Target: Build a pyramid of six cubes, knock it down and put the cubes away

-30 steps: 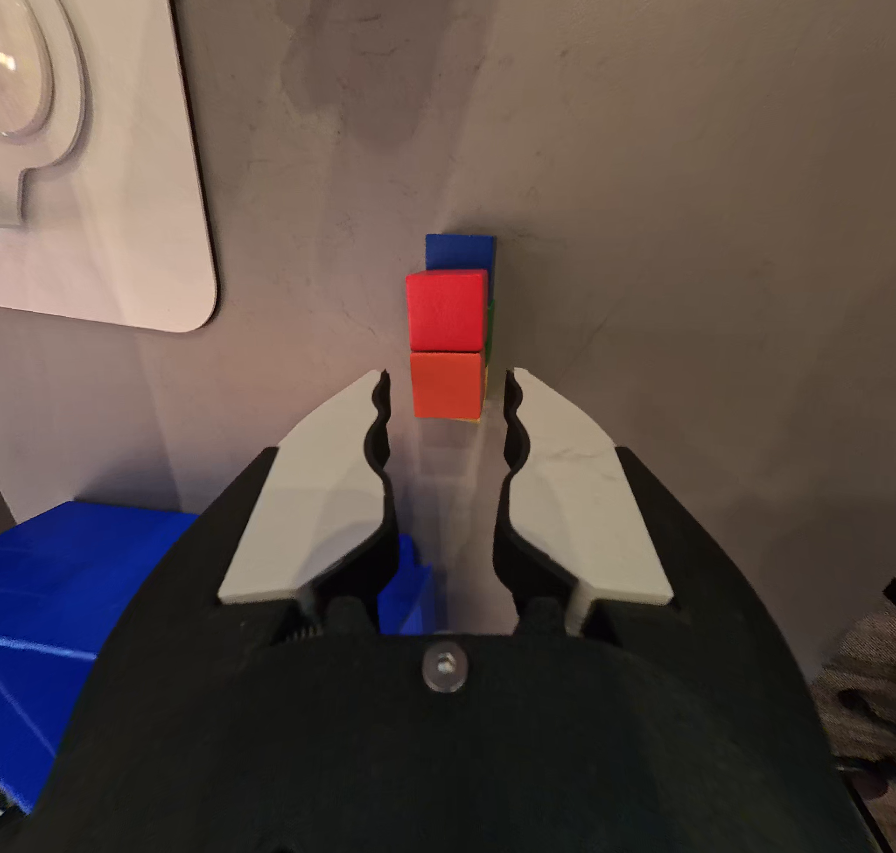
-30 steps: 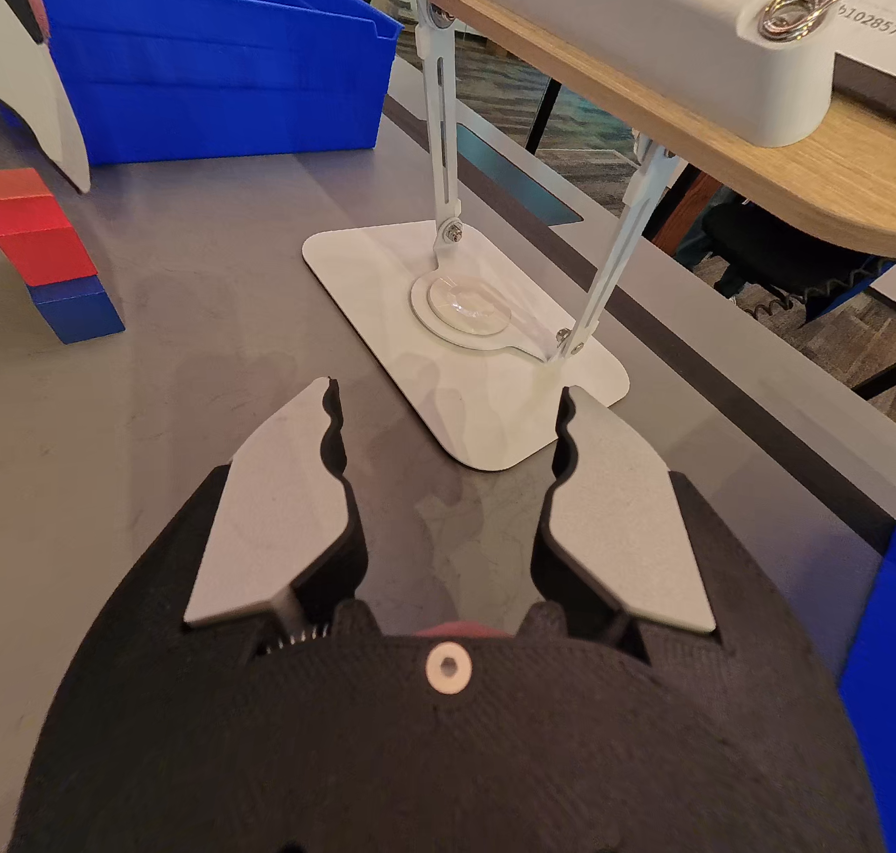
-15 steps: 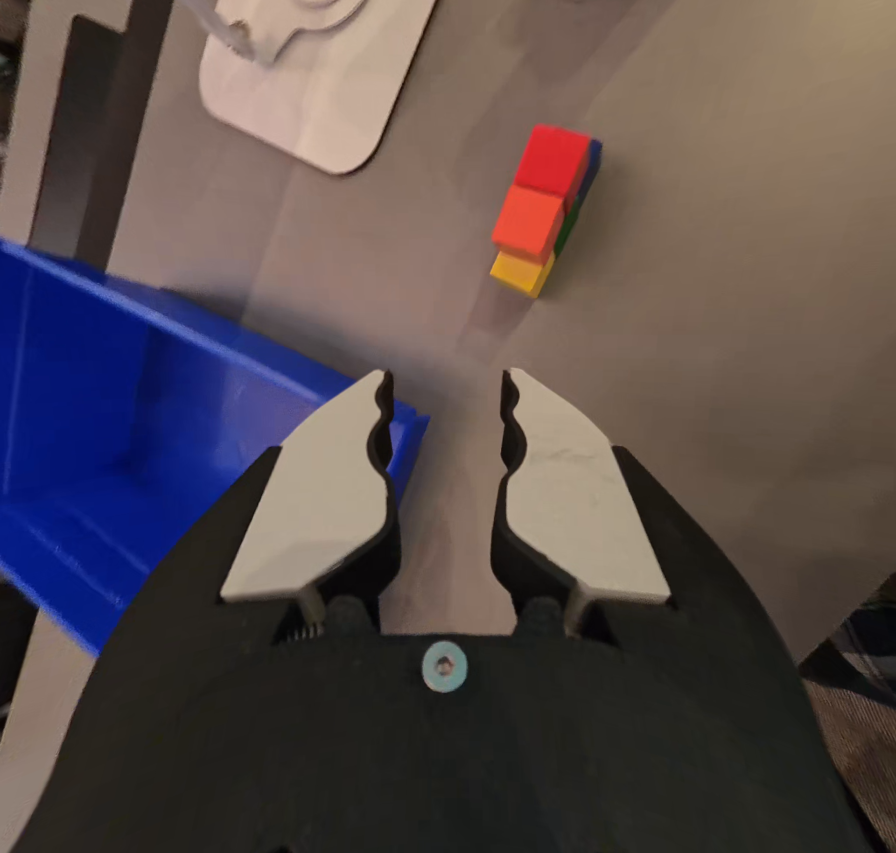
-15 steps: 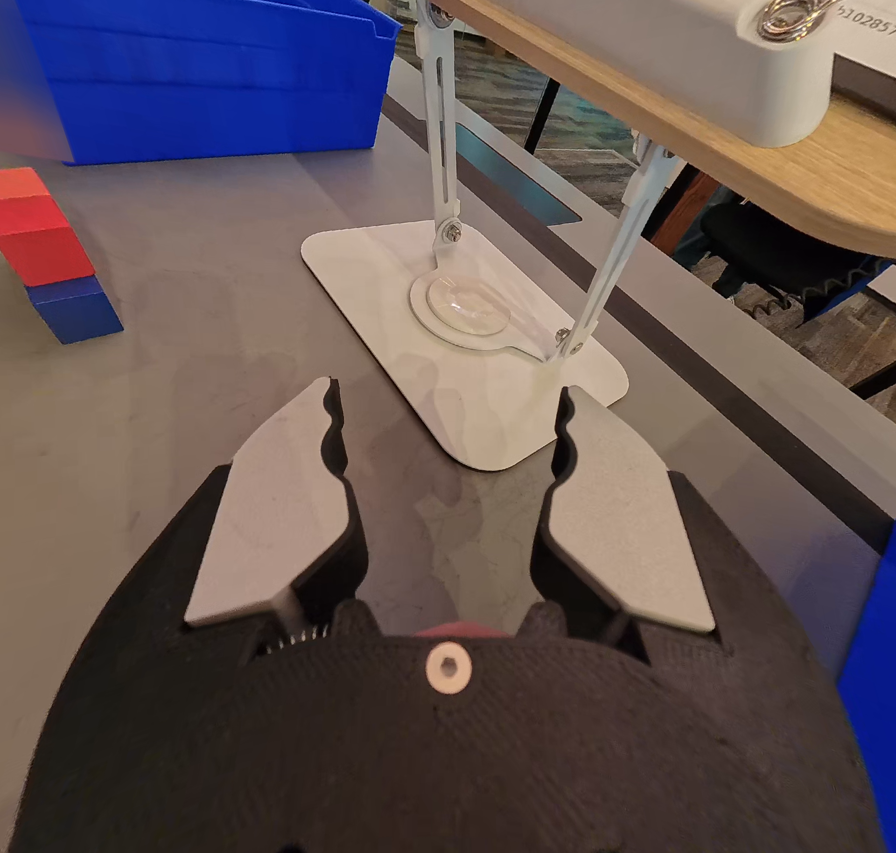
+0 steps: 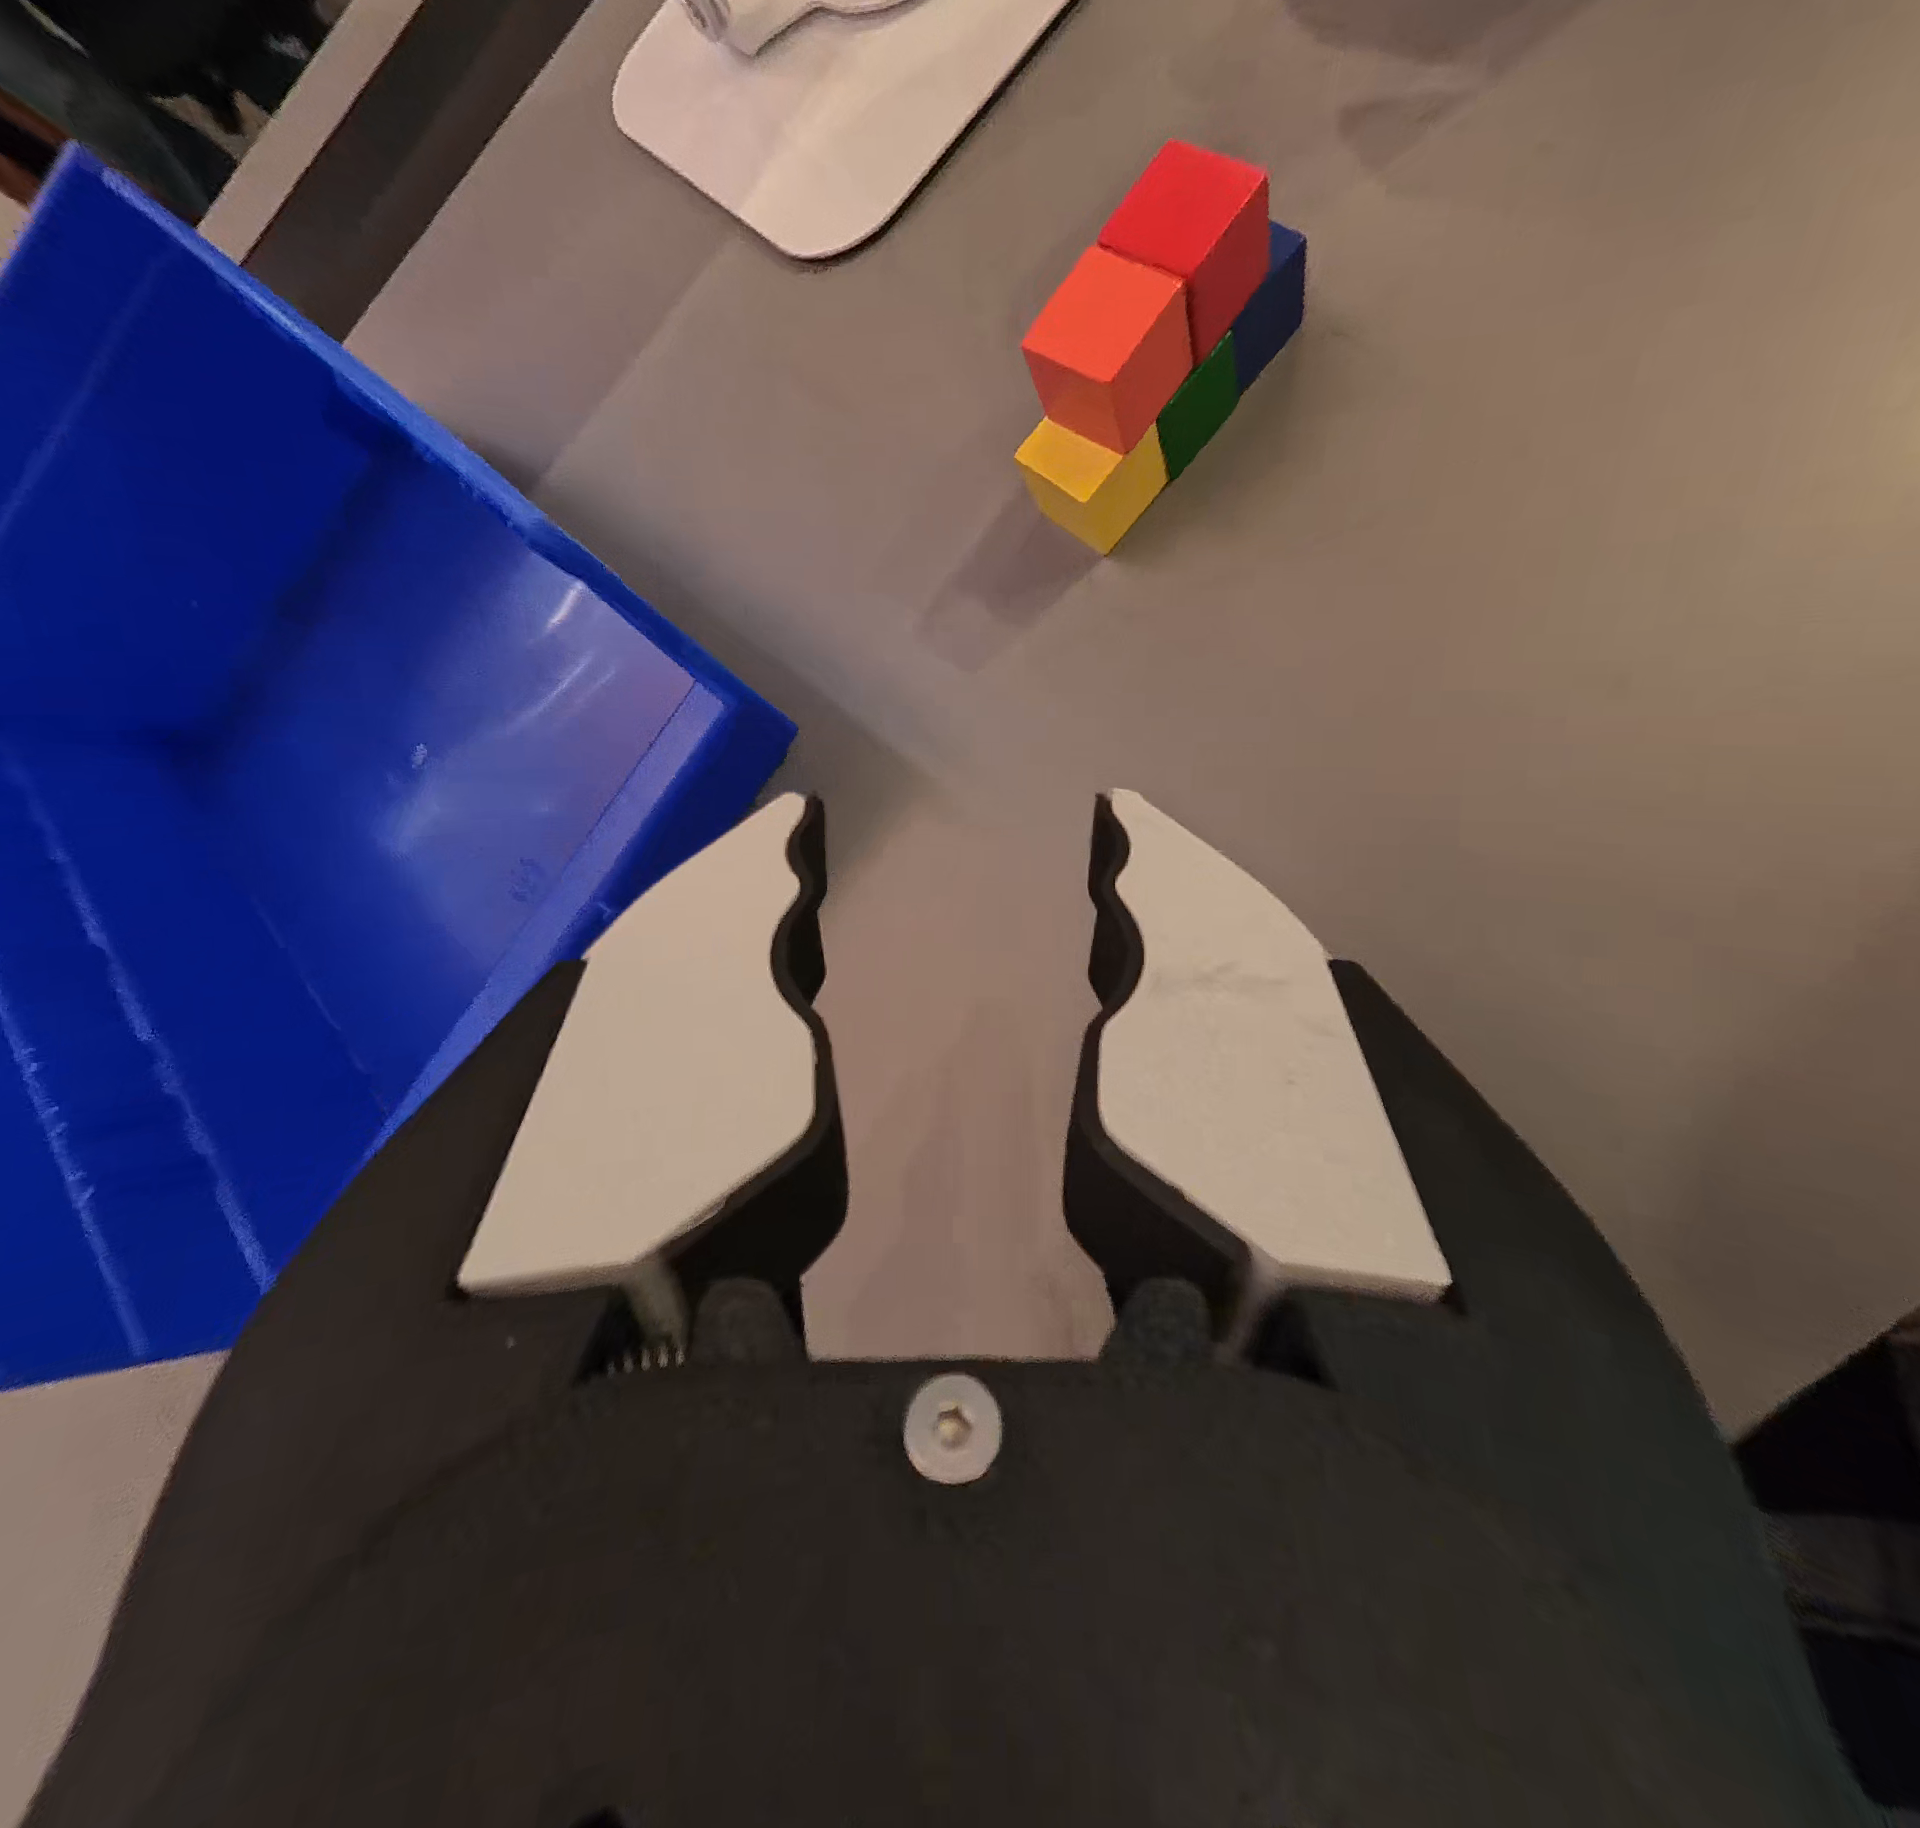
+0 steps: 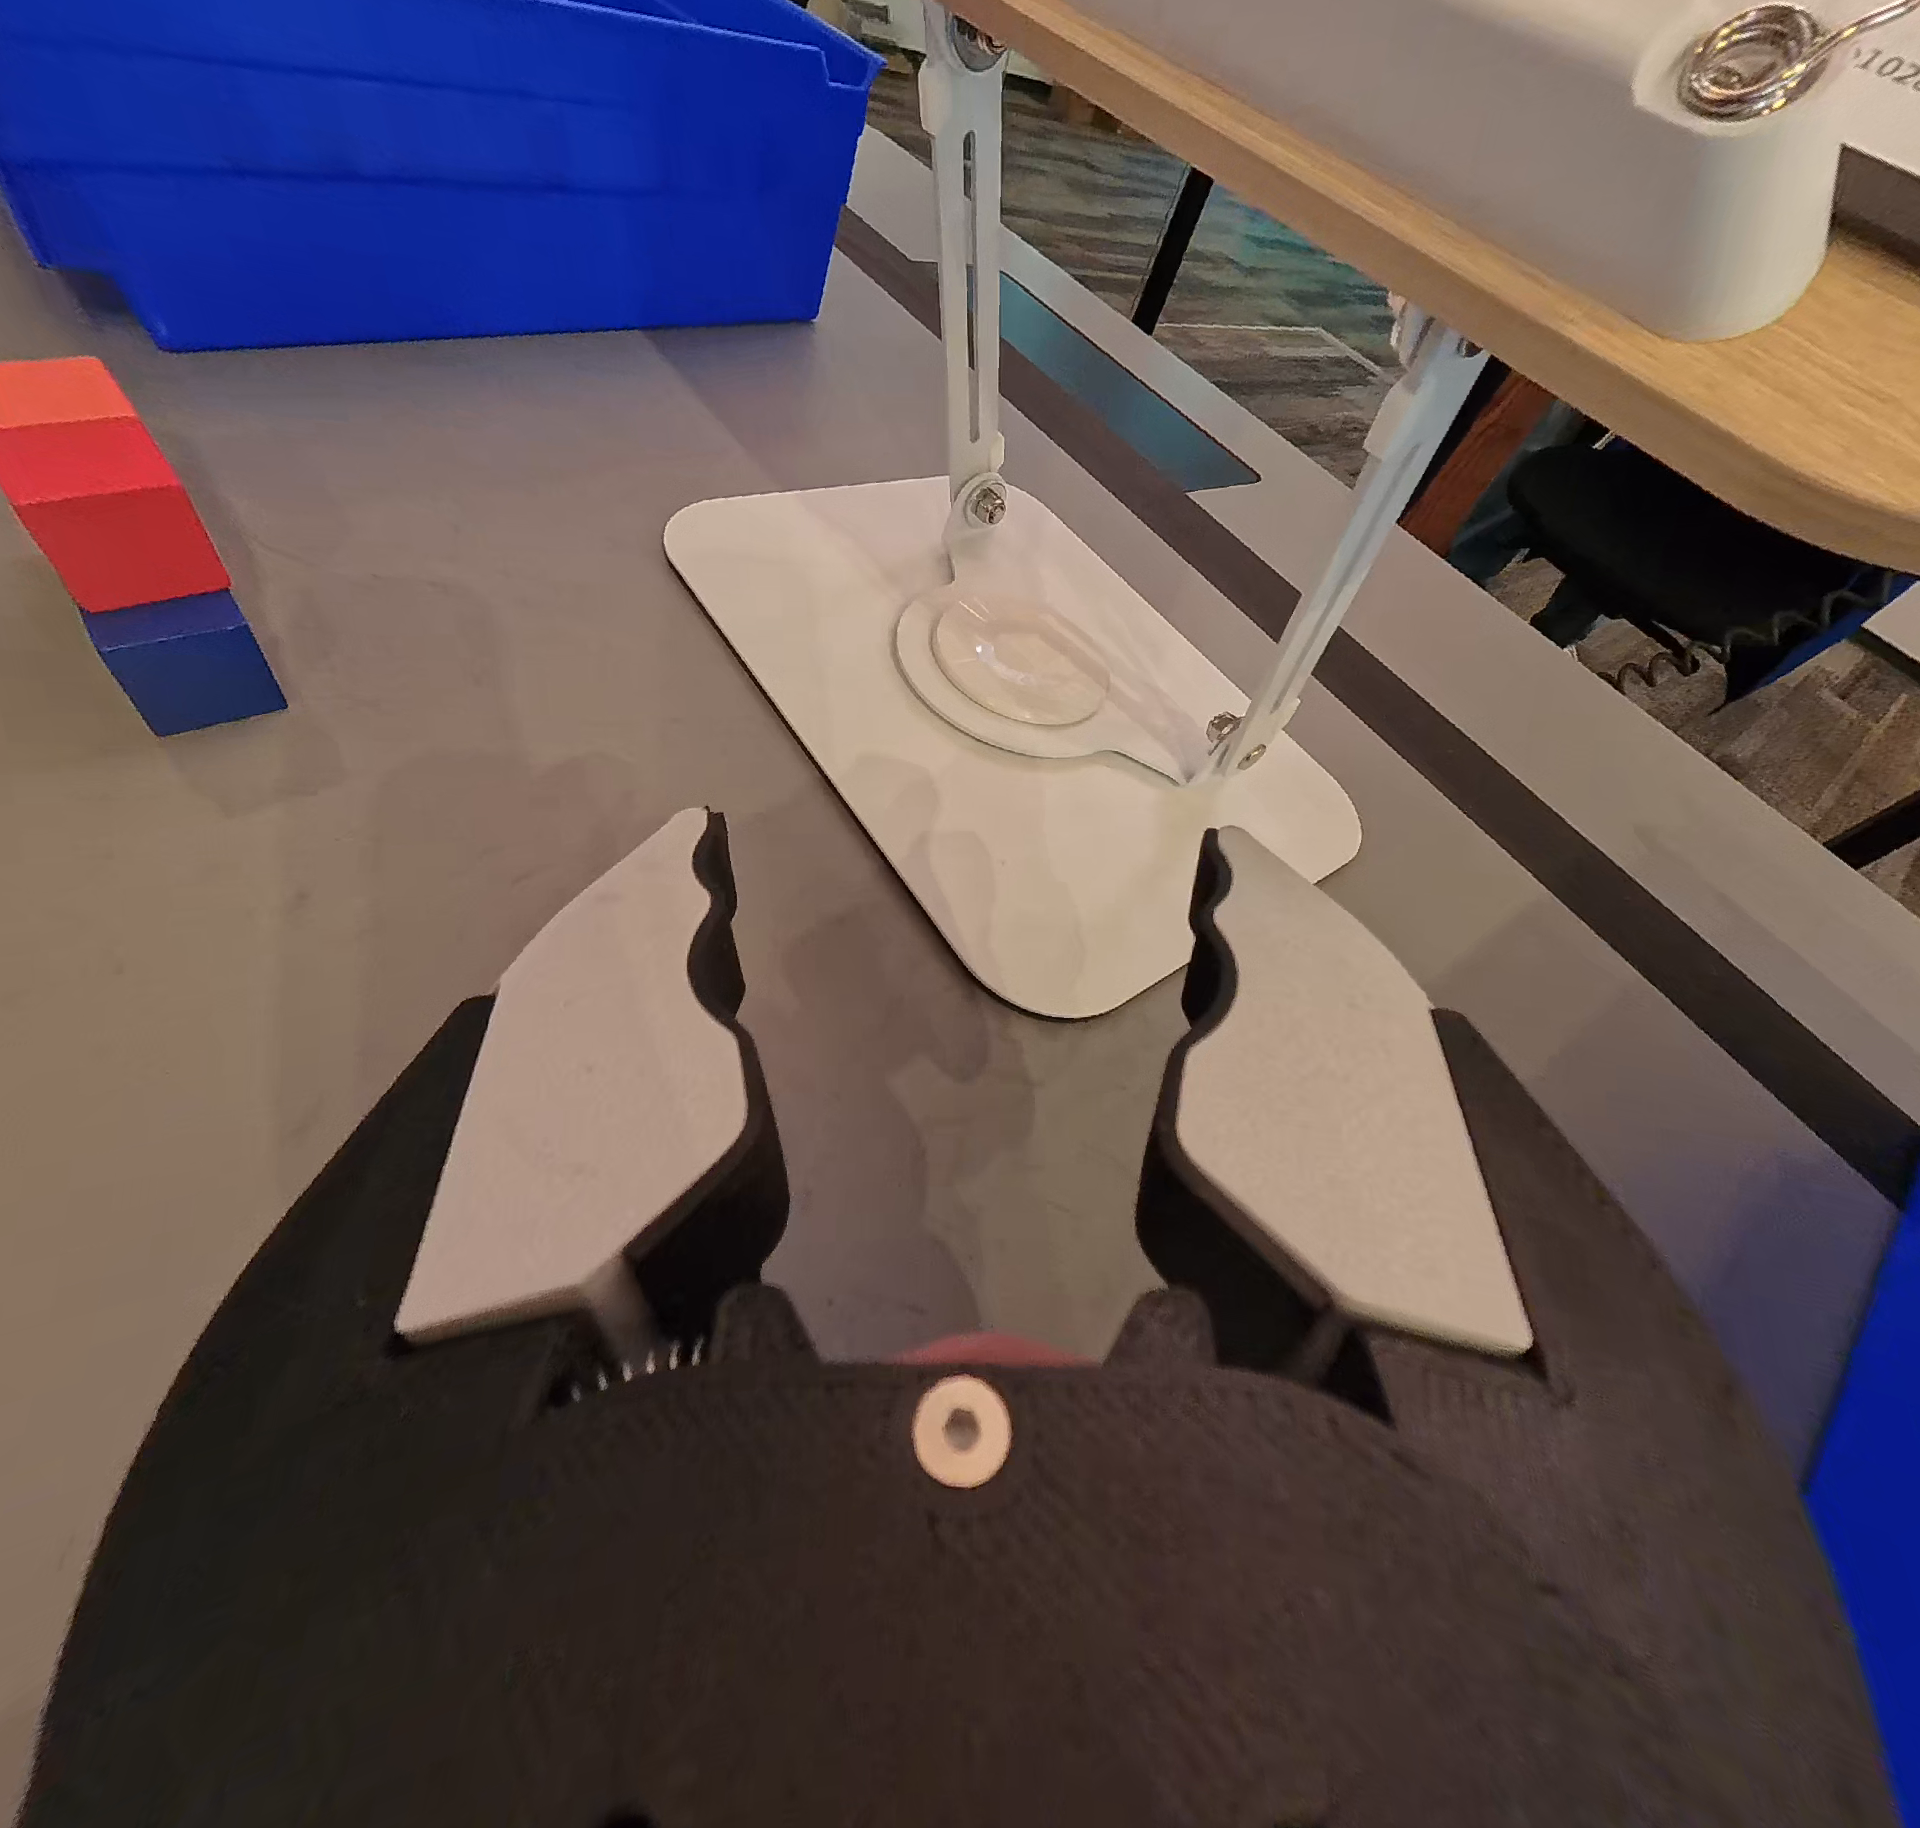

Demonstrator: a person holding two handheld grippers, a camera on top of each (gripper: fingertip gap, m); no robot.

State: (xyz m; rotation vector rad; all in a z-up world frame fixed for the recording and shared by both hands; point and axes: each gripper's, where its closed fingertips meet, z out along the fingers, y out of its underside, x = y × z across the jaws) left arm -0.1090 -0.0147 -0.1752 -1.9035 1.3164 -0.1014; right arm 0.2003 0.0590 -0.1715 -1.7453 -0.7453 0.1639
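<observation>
A stack of cubes stands on the grey table. In the left wrist view a yellow cube (image 5: 1091, 490), a green cube (image 5: 1200, 407) and a blue cube (image 5: 1273, 298) form the bottom row, with an orange cube (image 5: 1107, 344) and a red cube (image 5: 1190, 220) on top. My left gripper (image 5: 956, 812) is open and empty, high above the table and well short of the stack. The right wrist view shows the orange (image 6: 57, 391), red (image 6: 104, 521) and blue (image 6: 187, 661) cubes at its left edge. My right gripper (image 6: 961, 833) is open and empty, to the right of the stack.
A blue bin (image 5: 260, 791) lies left of my left gripper, its inside showing no cubes. Stacked blue bins (image 6: 416, 116) stand at the back in the right wrist view. A white stand base (image 6: 1018, 739) with slim legs sits ahead of my right gripper under a wooden shelf (image 6: 1558, 220). The gap from one gripper's tips to the other's is roughly 30 centimetres. About 9 centimetres separates my left fingertips from the yellow cube (image 5: 1091, 490).
My left gripper has pulled back and up from the orange cube and swung left over the blue bin's corner. It stays open. The right gripper has barely moved.
</observation>
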